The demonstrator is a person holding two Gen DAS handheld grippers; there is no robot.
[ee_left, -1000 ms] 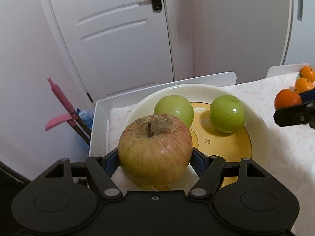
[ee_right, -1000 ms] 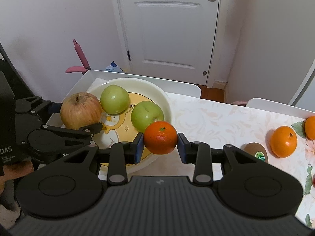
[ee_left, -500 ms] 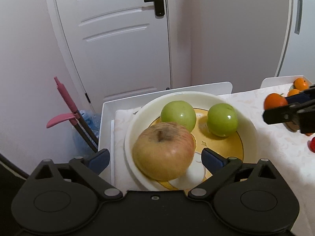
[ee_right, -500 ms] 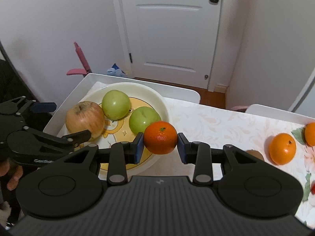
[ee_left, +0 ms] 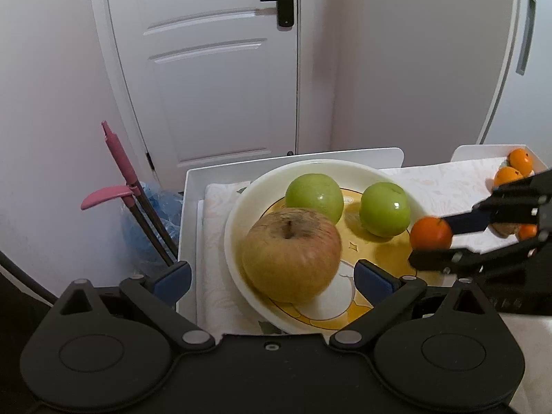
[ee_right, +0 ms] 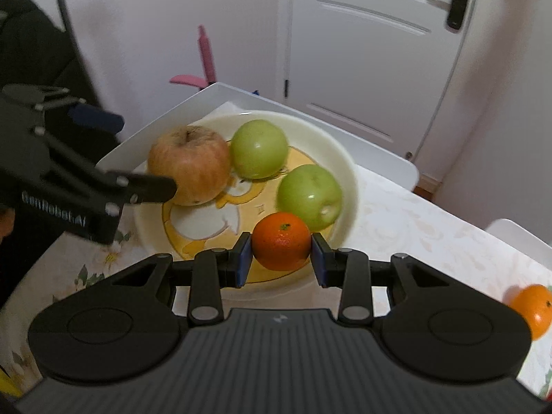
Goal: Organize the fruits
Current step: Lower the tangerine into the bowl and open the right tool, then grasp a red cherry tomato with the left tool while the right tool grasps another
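Observation:
A white bowl [ee_left: 310,169] with a yellow picture inside [ee_right: 348,172] holds a big reddish-yellow apple [ee_left: 291,253] [ee_right: 189,164] and two green apples [ee_left: 314,195] [ee_left: 384,208] [ee_right: 258,151] [ee_right: 308,196]. My left gripper [ee_left: 272,276] is open, its jaws wide on either side of the big apple, not touching it. My right gripper [ee_right: 281,253] is shut on an orange [ee_right: 281,239] and holds it over the bowl's right near rim; it shows in the left wrist view [ee_left: 431,233].
The bowl stands on a floral tablecloth [ee_right: 431,241] on a white table [ee_left: 193,179]. More oranges lie to the right [ee_left: 521,160] [ee_right: 533,307]. A pink-handled tool [ee_left: 120,172] and a blue bag stand off the table's left. A white door [ee_left: 214,69] is behind.
My left gripper let go of the big apple in the bowl and drew back with jaws wide. My right gripper carried the orange left to the bowl's rim.

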